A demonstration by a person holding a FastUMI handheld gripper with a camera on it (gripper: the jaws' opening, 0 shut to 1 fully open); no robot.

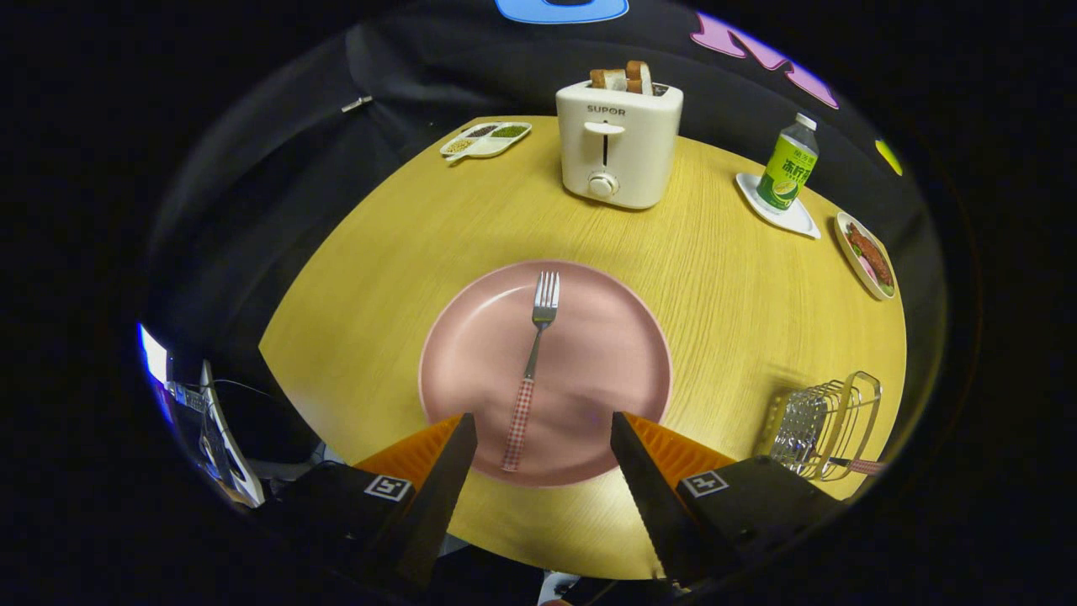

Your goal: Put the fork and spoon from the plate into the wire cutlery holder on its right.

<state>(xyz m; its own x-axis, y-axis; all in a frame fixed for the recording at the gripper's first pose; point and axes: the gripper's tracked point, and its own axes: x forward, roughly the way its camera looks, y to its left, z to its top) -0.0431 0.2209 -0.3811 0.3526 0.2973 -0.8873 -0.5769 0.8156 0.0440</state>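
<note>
Tool fingers spread wide, holding nothing, hovering over the near edge of the plate. Fork lies on the plate between the fingers and just ahead, tines far, checked handle near, its end close to the near rim. No spoon on the plate; a checked handle sticks out of the holder at near right, likely the spoon, so fork is probably what's left. Judgement: fork is light, stiff, thin metal, lying flat on a glazed plate, so it'll skate if nudged and is hard to get under. Best grip is across the handle, where it's wider and probably less slick than the bare neck; pinch from the sides, low. Plate may shift if pressed. Holder sits well apart from the plate on the right, path between them is bare surface. Toaster with bread, sectioned dish, bottle on a saucer and a food plate are all far off, not in the way.
</note>
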